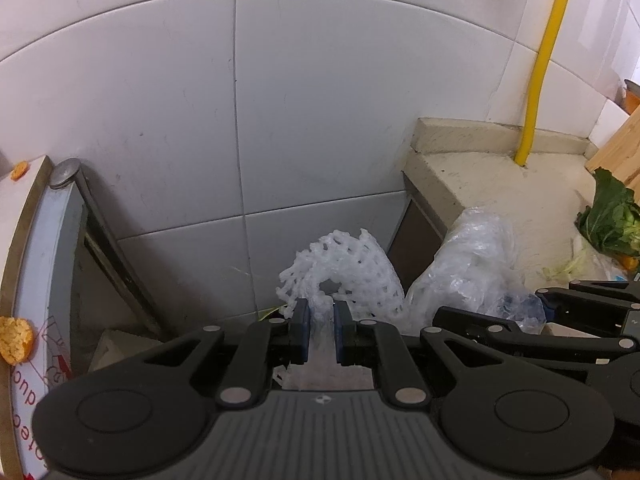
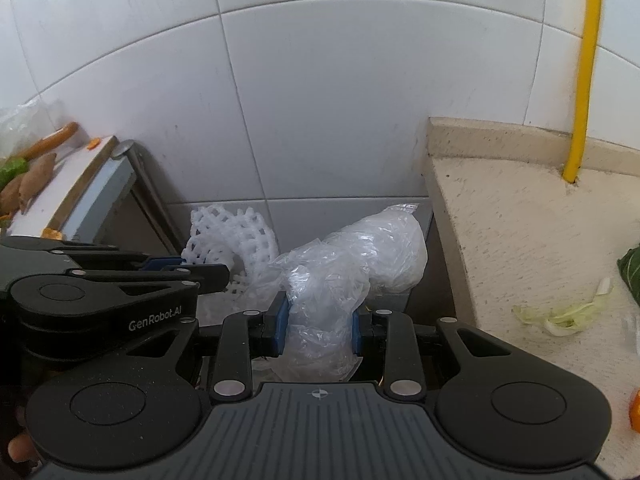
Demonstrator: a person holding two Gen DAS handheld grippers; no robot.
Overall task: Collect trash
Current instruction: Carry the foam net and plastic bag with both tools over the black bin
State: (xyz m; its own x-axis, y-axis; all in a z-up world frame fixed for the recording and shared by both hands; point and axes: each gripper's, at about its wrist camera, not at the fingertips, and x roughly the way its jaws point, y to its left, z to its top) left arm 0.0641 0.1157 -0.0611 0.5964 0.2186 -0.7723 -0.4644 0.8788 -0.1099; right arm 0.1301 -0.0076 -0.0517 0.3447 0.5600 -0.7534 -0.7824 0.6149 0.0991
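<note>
My left gripper (image 1: 321, 312) is shut on a white foam fruit net (image 1: 344, 268), held in the gap between the counter and a board on the left. My right gripper (image 2: 319, 316) is shut on a crumpled clear plastic bag (image 2: 360, 256), right beside the net (image 2: 228, 236). The bag also shows in the left wrist view (image 1: 472, 264), with the right gripper (image 1: 540, 304) at its side. The left gripper (image 2: 200, 270) shows in the right wrist view, at the left. What lies below the gap is hidden by the grippers.
A beige stone counter (image 2: 520, 240) is on the right with green leaves (image 1: 612, 216), lettuce scraps (image 2: 560, 316) and a yellow pipe (image 2: 584, 80). A white board (image 2: 68, 184) on the left carries orange peel (image 1: 15, 338) and sweet potatoes (image 2: 32, 184). White tiled wall (image 1: 320, 100) behind.
</note>
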